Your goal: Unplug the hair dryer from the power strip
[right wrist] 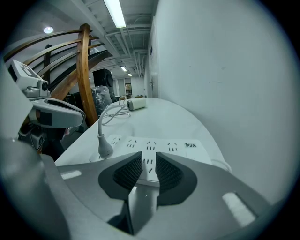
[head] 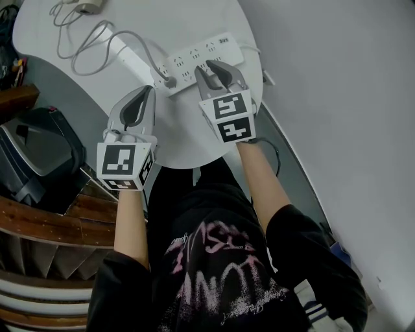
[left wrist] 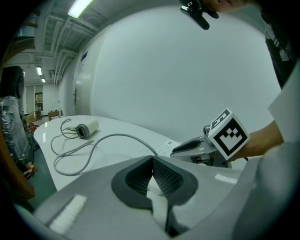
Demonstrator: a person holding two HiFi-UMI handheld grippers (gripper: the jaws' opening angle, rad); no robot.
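A white power strip point(head: 202, 54) lies on the round white table point(head: 181, 136), also visible in the right gripper view point(right wrist: 159, 144). A grey plug point(head: 170, 82) stands in its left end point(right wrist: 104, 148). The grey cord point(head: 97, 40) loops back to the hair dryer point(head: 89, 6), which lies at the far edge point(left wrist: 86, 129). My left gripper point(head: 150, 91) is shut and empty point(left wrist: 152, 158), just short of the plug. My right gripper point(head: 218, 65) hovers over the strip's middle, jaws a little apart point(right wrist: 149, 157), holding nothing.
The table's near edge runs just behind both grippers. A black case point(head: 39, 152) and curved wooden rails point(head: 45, 224) stand at the left. A grey wall point(head: 337, 97) closes the right side. The strip's own cable point(head: 267, 76) drops off the table's right edge.
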